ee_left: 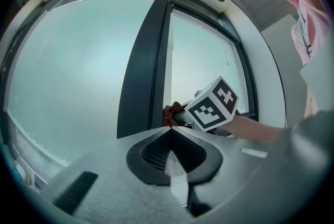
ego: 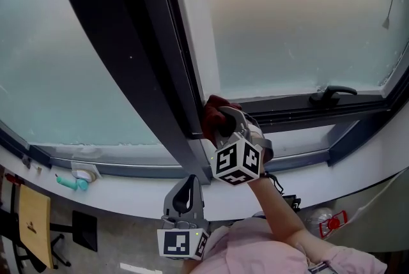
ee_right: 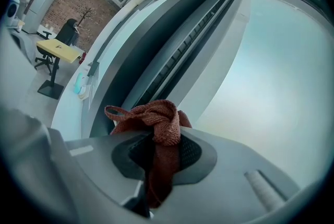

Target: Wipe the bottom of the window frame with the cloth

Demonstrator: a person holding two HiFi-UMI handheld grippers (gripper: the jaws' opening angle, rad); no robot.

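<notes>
Your right gripper (ego: 220,129): jaws clamped on red-brown cloth (ego: 214,112) at window frame (ego: 281,105); your left gripper (ee_left: 170,134): 2 jaws together, empty.

Cloth (ego: 213,112) mostly hidden behind rt tool (ego: 223,127); contact w/ frame (ego: 291,103) unclear.

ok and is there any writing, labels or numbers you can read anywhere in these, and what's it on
No readable text in any view.
Right marker cube: black-and-white square patterns only, no words or numbers.
Left marker cube: the same, patterns only.
Red-and-white tag at the lower right of the head view: may carry print, but it is too small to read.
</notes>
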